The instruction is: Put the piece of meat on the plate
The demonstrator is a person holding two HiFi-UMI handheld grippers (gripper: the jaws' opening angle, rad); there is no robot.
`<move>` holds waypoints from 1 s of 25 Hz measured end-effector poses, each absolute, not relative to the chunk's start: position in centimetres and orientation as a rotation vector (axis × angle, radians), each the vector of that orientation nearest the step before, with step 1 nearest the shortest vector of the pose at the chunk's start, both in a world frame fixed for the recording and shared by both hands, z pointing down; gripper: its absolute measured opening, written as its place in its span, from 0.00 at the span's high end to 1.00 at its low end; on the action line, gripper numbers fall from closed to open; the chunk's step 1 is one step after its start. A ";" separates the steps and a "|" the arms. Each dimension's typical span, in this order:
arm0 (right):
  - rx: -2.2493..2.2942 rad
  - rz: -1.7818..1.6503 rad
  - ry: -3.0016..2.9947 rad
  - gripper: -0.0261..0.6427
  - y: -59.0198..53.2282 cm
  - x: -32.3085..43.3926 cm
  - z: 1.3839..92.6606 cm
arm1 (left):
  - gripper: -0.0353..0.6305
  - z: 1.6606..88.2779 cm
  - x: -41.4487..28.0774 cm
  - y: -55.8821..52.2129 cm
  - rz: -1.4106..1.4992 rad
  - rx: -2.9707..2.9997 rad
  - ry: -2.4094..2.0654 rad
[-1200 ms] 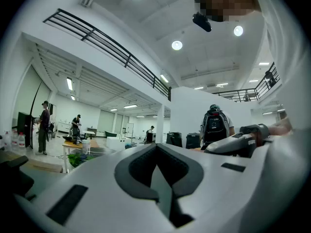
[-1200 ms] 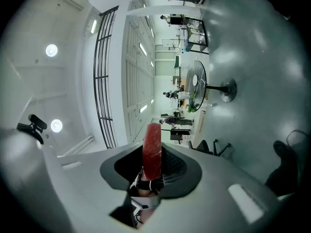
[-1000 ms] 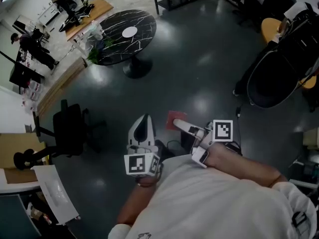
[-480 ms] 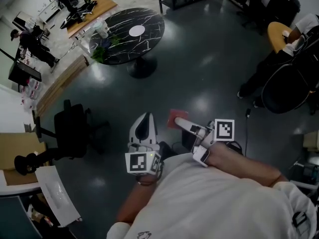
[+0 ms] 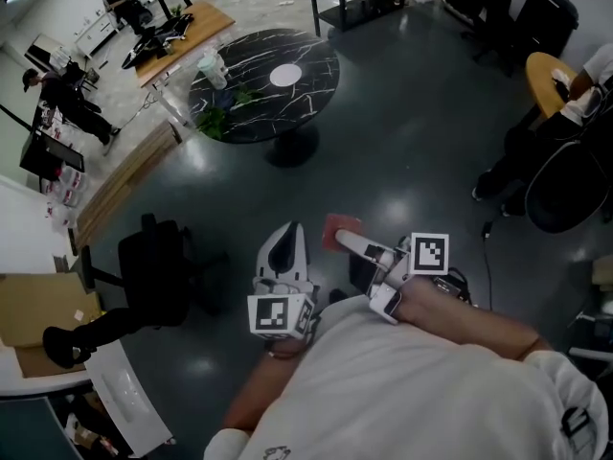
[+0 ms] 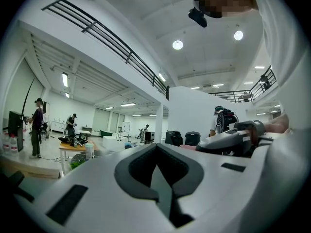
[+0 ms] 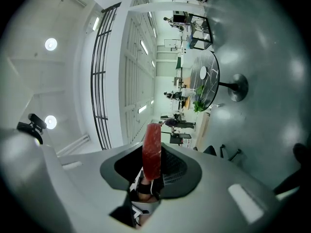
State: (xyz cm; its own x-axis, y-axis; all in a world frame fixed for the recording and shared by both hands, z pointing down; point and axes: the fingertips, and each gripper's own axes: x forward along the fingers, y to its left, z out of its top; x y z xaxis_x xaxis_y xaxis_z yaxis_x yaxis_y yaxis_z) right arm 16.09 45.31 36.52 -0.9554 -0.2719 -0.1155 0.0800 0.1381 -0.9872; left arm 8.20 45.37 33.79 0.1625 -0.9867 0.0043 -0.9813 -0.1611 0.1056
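Right gripper pinches meat by its end — I may drop it before the plate; left gripper pressed together.

The person wears a white shirt with short sleeves, and the white left tongs and right tongs have dark grey insides and a cube with black-and-white squares at the back of each.

Meat partly behind right tool
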 end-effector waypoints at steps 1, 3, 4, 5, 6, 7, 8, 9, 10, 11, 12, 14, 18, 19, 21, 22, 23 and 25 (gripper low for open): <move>-0.188 -1.888 2.155 0.83 45.2 15.2 36.5 | 0.94 33.8 7.4 45.3 -0.099 2.337 -1.973; -0.187 -1.886 2.152 0.83 45.0 13.6 36.4 | 0.94 34.0 6.0 45.3 -0.098 2.346 -1.968; -0.186 -1.886 2.149 0.83 44.9 13.0 36.3 | 0.94 34.1 5.4 45.3 -0.101 2.350 -1.966; -0.185 -1.884 2.152 0.83 44.9 12.4 36.2 | 0.94 34.1 4.9 45.3 -0.104 2.349 -1.964; -0.183 -1.882 2.159 0.83 44.9 11.8 36.1 | 0.94 34.0 4.4 45.3 -0.107 2.343 -1.963; -0.182 -1.881 2.168 0.83 45.0 11.2 36.1 | 0.94 33.9 3.9 45.4 -0.110 2.338 -1.963; -0.182 -1.885 2.175 0.83 45.0 10.6 36.3 | 0.94 34.0 3.4 45.4 -0.112 2.334 -1.963; -0.183 -1.893 2.177 0.83 45.1 10.1 36.5 | 0.94 34.2 2.8 45.5 -0.114 2.330 -1.964; -0.185 -1.905 2.175 0.83 45.1 9.6 36.6 | 0.94 34.4 2.2 45.5 -0.116 2.326 -1.968; -0.185 -1.916 2.170 0.83 45.1 9.2 36.7 | 0.94 34.6 1.7 45.6 -0.119 2.322 -1.975; -0.184 -1.921 2.170 0.83 45.0 8.8 36.8 | 0.94 34.8 1.3 45.7 -0.120 2.314 -1.982; -0.175 -1.919 2.185 0.83 44.6 8.0 36.8 | 0.94 34.7 0.4 45.6 -0.118 2.293 -1.999; -0.133 -1.938 2.195 0.83 44.1 6.1 36.7 | 0.94 34.4 -1.2 45.4 -0.137 2.262 -2.038; -0.129 -1.941 2.195 0.83 43.8 5.8 36.7 | 0.94 34.5 -1.5 45.2 -0.137 2.259 -2.045; -0.124 -1.940 2.202 0.83 42.9 5.3 36.9 | 0.94 34.5 -2.1 44.4 -0.131 2.248 -2.057; -0.122 -1.941 2.206 0.83 42.4 5.1 37.1 | 0.94 34.6 -2.4 43.9 -0.129 2.243 -2.062; -0.120 -1.941 2.209 0.83 41.8 4.9 37.2 | 0.94 34.7 -2.6 43.4 -0.127 2.239 -2.066; -0.119 -1.939 2.217 0.83 40.5 4.5 37.5 | 0.94 35.1 -3.0 42.3 -0.125 2.232 -2.071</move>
State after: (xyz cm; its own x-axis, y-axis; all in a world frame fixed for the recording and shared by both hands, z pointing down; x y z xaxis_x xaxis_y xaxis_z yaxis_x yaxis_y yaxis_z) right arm 4.48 40.50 37.48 -0.9781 -0.1865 -0.0919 0.0662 0.1394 -0.9880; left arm -2.99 42.26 35.11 0.0750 -0.9972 0.0038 -0.9895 -0.0740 0.1245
